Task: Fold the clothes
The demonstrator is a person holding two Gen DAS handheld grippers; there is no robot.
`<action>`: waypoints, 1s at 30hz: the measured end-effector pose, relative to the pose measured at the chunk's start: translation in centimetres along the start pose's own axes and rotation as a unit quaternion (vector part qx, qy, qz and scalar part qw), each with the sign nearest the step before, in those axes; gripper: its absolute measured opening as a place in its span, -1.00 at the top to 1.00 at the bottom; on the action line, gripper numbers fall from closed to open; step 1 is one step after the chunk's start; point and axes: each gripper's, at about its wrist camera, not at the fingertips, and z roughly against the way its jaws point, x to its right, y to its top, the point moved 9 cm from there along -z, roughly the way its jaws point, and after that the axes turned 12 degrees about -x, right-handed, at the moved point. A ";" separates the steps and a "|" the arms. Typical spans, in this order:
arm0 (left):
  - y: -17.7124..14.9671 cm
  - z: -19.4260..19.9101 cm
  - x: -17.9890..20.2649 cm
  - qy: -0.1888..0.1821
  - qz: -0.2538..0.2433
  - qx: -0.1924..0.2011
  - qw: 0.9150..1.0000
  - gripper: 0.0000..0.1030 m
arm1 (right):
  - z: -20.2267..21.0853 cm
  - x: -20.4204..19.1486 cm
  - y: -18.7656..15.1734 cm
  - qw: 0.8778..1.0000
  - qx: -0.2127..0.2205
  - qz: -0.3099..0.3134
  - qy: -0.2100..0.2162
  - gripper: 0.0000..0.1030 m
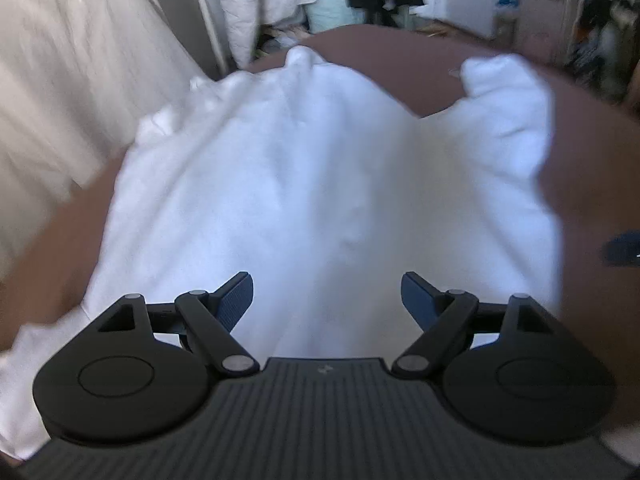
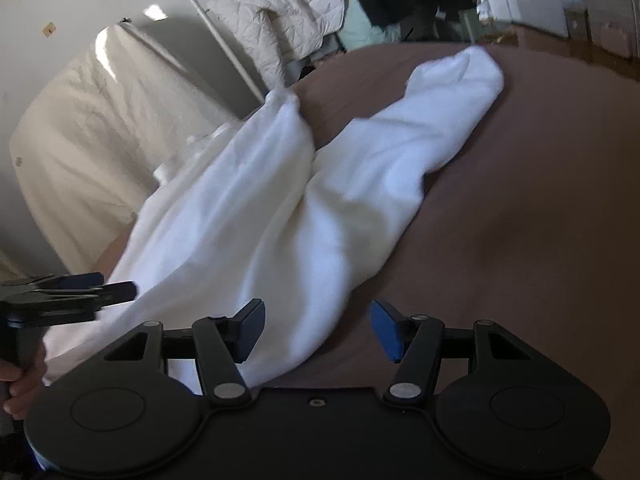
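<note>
Your left gripper (image 1: 327, 296): fingers spread, empty, above the white garment (image 1: 304, 200) | your right gripper (image 2: 318, 330): fingers released, garment edge between | brown bed (image 2: 520, 200).

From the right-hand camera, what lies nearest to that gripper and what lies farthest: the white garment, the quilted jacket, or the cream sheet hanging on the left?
1. White garment: right in front of the right gripper, between its open jaws.
2. Cream sheet: off to the left, past the brown surface's edge.
3. Quilted jacket: farthest, hanging at the back.
</note>
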 end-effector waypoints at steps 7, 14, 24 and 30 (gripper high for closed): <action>-0.7 -9.3 -1.1 0.096 -0.012 -0.088 0.991 0.94 | -2.6 3.3 5.3 1.000 0.026 -0.012 0.009 -0.25; -5.7 -9.1 -12.3 0.200 0.146 -0.096 0.964 1.00 | -6.9 7.7 9.6 0.998 0.035 -0.014 -0.054 -0.26; -3.4 -7.0 -10.0 0.050 0.157 -0.013 0.986 0.58 | -8.8 11.5 14.9 0.991 0.092 -0.088 -0.046 0.89; 1.7 -5.1 -2.7 -0.026 0.032 0.003 0.999 -0.81 | 0.1 7.7 13.7 0.956 0.199 0.003 -0.215 0.91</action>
